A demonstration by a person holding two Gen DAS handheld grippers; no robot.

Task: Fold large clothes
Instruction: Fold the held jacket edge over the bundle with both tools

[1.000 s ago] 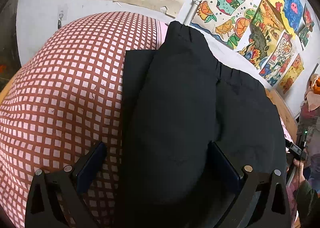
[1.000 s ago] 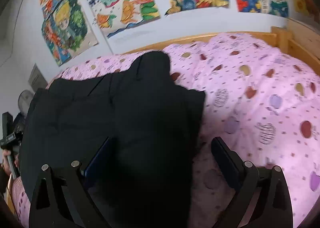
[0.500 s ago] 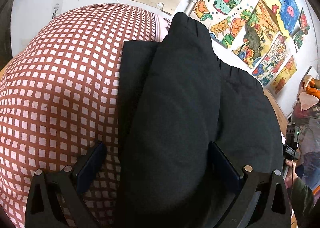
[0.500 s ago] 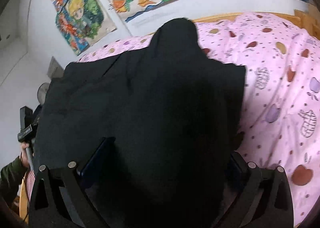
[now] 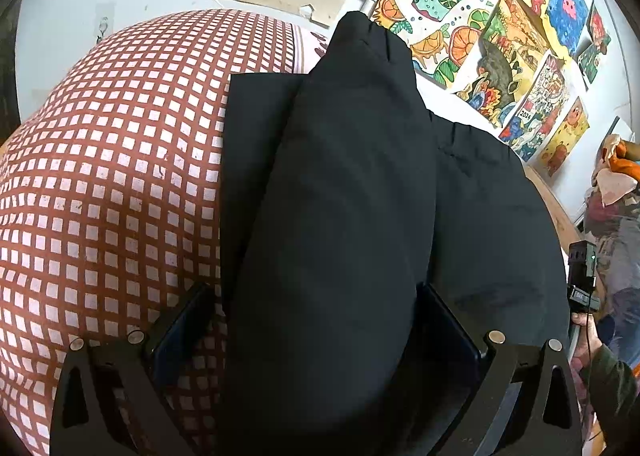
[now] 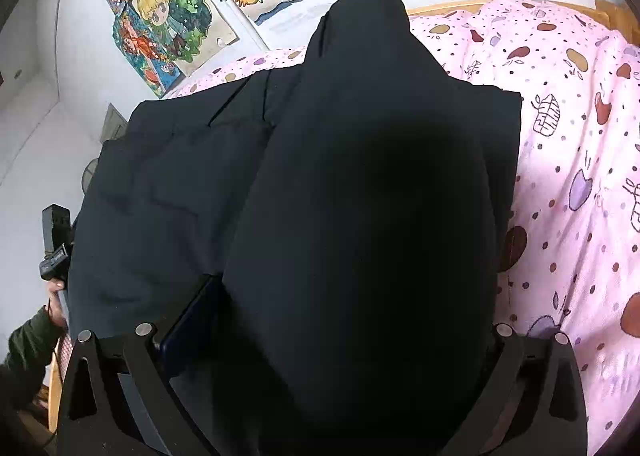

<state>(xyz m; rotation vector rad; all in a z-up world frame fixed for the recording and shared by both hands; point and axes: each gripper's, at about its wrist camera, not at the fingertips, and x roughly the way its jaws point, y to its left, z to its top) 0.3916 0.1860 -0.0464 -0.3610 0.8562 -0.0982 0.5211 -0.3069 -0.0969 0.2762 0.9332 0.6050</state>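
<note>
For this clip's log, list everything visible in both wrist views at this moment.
black jacket: one, black, spread on the bed, a sleeve-like fold lying between each gripper's jaws
checked cover: one, red-brown and white, left of the jacket
pink bedding: one, pink with fruit print, right of the jacket
wooden bed frame: one, light wood, far edge
drawings: many, multicoloured, on the white wall
left gripper: one, black, jaws wide around the fold
right gripper: one, black, one jaw hidden by cloth

L gripper [image 5: 312, 320], R gripper [image 6: 340, 312], jaws wide apart
</note>
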